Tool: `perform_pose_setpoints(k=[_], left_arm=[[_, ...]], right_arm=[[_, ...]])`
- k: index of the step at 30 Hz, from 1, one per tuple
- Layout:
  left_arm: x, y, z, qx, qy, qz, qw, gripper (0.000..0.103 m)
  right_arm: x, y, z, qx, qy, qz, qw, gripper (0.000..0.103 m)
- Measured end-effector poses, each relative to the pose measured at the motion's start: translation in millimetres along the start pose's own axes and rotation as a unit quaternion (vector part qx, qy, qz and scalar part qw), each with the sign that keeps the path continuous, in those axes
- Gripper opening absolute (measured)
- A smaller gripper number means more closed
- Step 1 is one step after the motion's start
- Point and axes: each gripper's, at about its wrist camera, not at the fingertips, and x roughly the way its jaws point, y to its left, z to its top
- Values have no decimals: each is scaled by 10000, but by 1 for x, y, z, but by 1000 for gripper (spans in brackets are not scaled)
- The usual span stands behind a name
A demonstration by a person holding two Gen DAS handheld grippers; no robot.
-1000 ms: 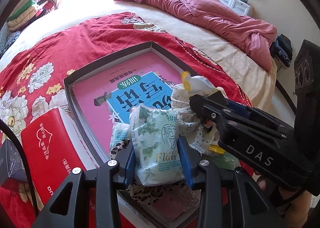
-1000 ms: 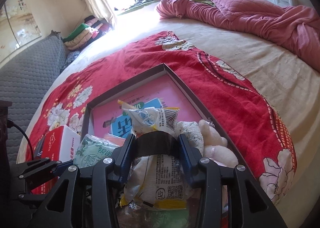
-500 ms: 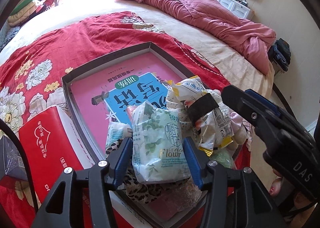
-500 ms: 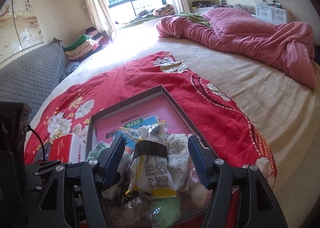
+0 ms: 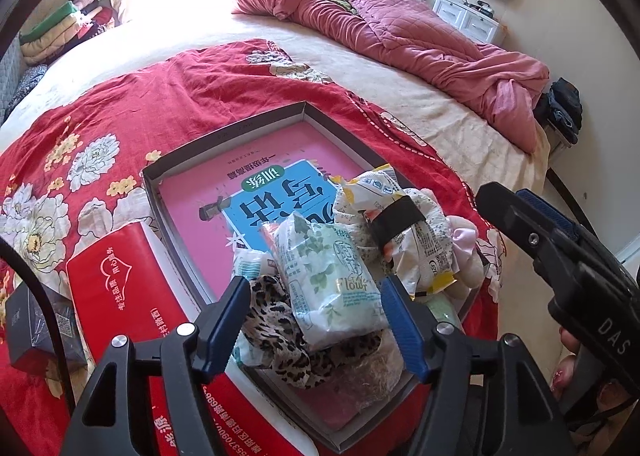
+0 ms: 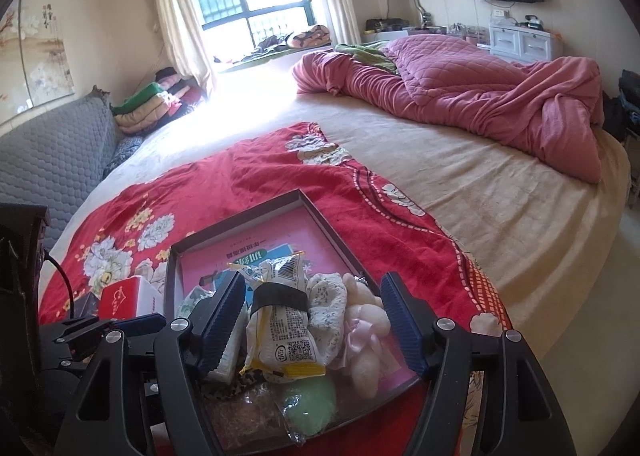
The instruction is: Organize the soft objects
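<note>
A shallow dark grey tray (image 5: 224, 132) with a pink book in it lies on the red floral blanket. Soft things are piled at its near end. A green-and-white tissue pack (image 5: 332, 276) rests on a leopard-print cloth (image 5: 276, 320). My left gripper (image 5: 318, 320) straddles the pack, jaws opening, pads off it. A snack bag with a black band (image 6: 280, 328) lies on a floral cloth (image 6: 328, 296), beside a pale pink plush (image 6: 364, 320). My right gripper (image 6: 312, 316) hovers over the bag, jaws opening, touching nothing. A right finger (image 5: 520, 216) shows in the left wrist view.
A red tissue box (image 5: 112, 280) and a small black box (image 5: 32, 328) lie left of the tray. A green packet (image 6: 308, 400) and a brown packet (image 6: 240, 412) sit at the tray's near edge. A pink quilt (image 6: 480, 96) is bunched on the bed's far right.
Both grippers went from shut to open. The left let go of the tissue pack, the right let go of the snack bag. The right gripper drew back and up from the pile.
</note>
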Motion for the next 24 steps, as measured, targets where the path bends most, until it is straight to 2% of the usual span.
perform_pose_setpoints(k=[10,20,24], left_arm=[[-27,2,-7,-30,-202,48,9998,75],[-53,13,-16,-131,-358,145,9992,78],[-65,16,-19,-131,-469,286,9984,84]], right_arm=[[-18,4,-3,-71,-98,-251,9996,74],[-37,19,-4,61,-89,-311,9995,74],[-45,30,-4,174,-82,-264,9995,74]])
